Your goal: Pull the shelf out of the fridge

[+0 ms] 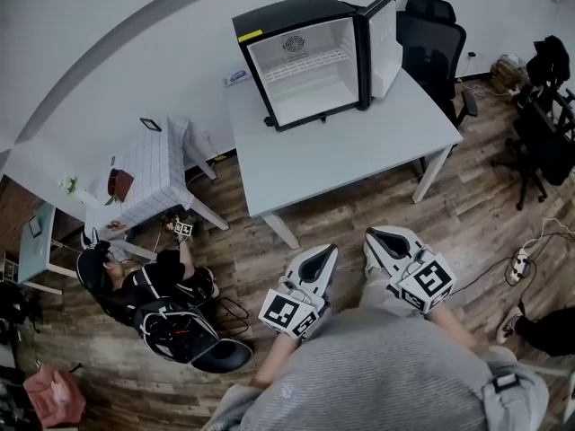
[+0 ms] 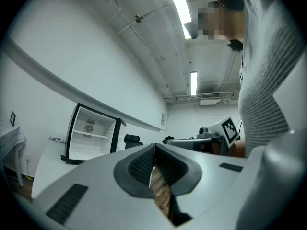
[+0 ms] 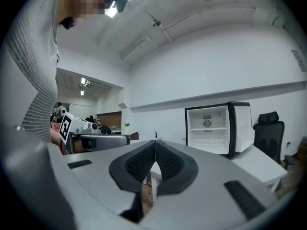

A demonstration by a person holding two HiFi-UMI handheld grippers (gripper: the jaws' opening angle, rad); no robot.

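Note:
A small black fridge (image 1: 310,57) stands on the far side of a grey table (image 1: 350,155), its door swung open to the right. Inside it a white wire shelf (image 1: 304,65) lies across the middle. The fridge also shows in the left gripper view (image 2: 91,134) and in the right gripper view (image 3: 218,128), with the shelf (image 3: 207,128) as a thin white line. My left gripper (image 1: 321,260) and right gripper (image 1: 388,239) hover side by side over the wooden floor, short of the table's near edge. Both are shut and hold nothing.
A black office chair (image 1: 436,43) stands right of the table. A person (image 1: 148,285) crouches on the floor at the left beside a small white table (image 1: 148,173). A power strip (image 1: 518,263) and cables lie on the floor at the right.

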